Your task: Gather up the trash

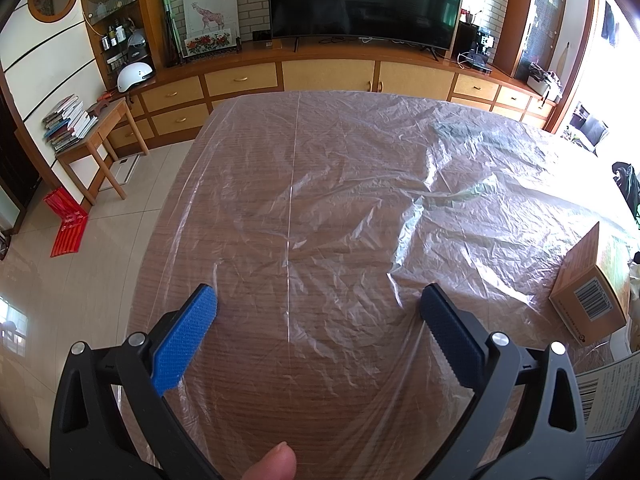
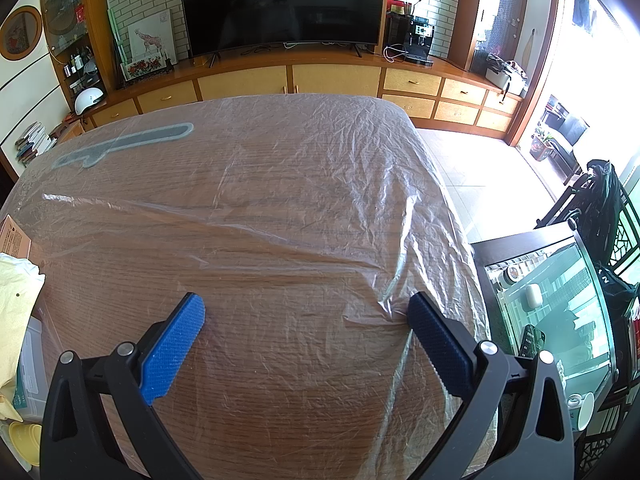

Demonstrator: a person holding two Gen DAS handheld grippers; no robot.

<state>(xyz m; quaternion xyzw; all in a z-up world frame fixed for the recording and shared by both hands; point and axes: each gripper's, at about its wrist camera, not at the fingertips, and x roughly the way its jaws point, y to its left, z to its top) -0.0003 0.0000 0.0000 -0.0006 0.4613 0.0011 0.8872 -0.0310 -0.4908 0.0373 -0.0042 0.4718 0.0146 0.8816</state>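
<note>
A wooden table [image 1: 256, 184] is covered by a crinkled clear plastic sheet [image 1: 360, 200]; it also shows in the right wrist view [image 2: 280, 184]. My left gripper [image 1: 318, 300] is open and empty, low over the near part of the sheet. My right gripper [image 2: 306, 306] is open and empty, over the sheet near the table's right edge. An orange cardboard box [image 1: 592, 284] with a barcode lies at the right of the left wrist view. A printed paper [image 1: 612, 396] lies at the lower right. A yellowish cloth or bag [image 2: 16, 304] lies at the left edge of the right wrist view.
A grey knife-shaped mark [image 2: 124, 144] shows under the sheet at the far left. A glass-topped side table [image 2: 560, 304] with small items stands right of the table. A TV cabinet [image 1: 328, 76] runs along the far wall. A small wooden table [image 1: 100, 140] with books stands left.
</note>
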